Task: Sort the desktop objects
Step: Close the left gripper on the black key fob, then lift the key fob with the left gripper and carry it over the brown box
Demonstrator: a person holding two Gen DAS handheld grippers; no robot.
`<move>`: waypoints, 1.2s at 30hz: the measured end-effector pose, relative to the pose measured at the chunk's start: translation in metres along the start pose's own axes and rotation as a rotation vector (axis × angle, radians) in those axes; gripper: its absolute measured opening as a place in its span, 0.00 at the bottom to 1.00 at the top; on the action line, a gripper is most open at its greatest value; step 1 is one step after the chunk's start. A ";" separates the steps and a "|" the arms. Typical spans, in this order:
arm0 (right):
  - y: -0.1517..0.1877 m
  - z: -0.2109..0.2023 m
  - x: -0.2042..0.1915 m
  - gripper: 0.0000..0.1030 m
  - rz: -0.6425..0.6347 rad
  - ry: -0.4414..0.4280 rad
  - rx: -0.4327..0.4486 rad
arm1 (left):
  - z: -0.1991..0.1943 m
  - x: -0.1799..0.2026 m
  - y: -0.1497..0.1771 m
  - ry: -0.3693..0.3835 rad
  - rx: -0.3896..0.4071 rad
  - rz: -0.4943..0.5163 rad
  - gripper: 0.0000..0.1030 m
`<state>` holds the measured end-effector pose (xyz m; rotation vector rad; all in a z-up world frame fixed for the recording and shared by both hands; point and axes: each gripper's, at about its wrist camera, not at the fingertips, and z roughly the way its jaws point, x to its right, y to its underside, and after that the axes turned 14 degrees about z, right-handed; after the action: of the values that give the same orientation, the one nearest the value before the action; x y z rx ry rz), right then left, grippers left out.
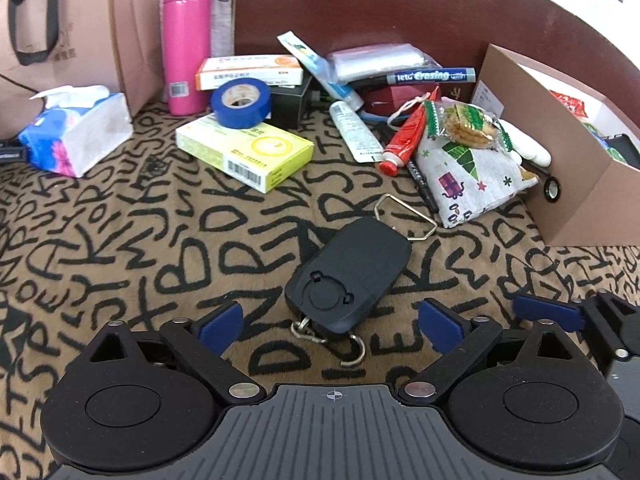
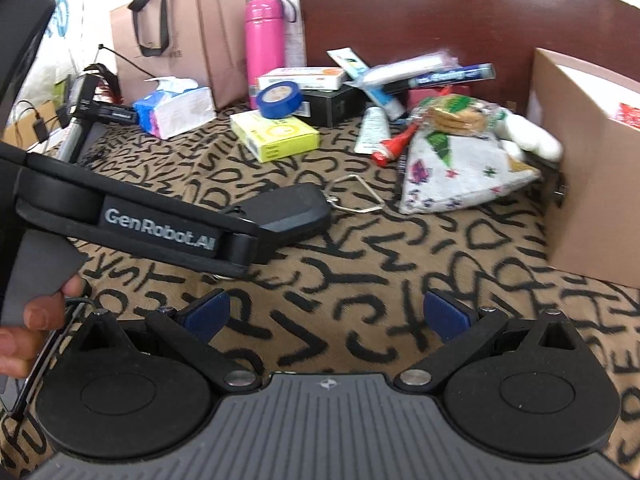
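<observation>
Between my wide-open, empty left gripper (image 1: 330, 322) fingers lies the black scale (image 1: 350, 274); right gripper (image 2: 326, 316) open, empty; cardboard box (image 2: 592, 184) bounds right.

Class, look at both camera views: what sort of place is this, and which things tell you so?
Probably a cluttered home or office desktop: a letter-patterned cloth covers it, strewn with a pink flask, blue tape roll and tissue pack.
</observation>
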<state>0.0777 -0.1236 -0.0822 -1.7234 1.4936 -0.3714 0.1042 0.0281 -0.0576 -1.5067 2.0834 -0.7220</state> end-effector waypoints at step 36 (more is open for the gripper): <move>-0.015 0.044 -0.019 0.91 -0.155 -0.117 -0.017 | 0.036 -0.001 -0.027 0.190 -0.066 0.191 0.65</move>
<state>0.1132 -0.0898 -0.0934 -1.8483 1.2879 -0.3330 0.1467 0.0169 -0.0669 -1.2921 2.3753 -0.7552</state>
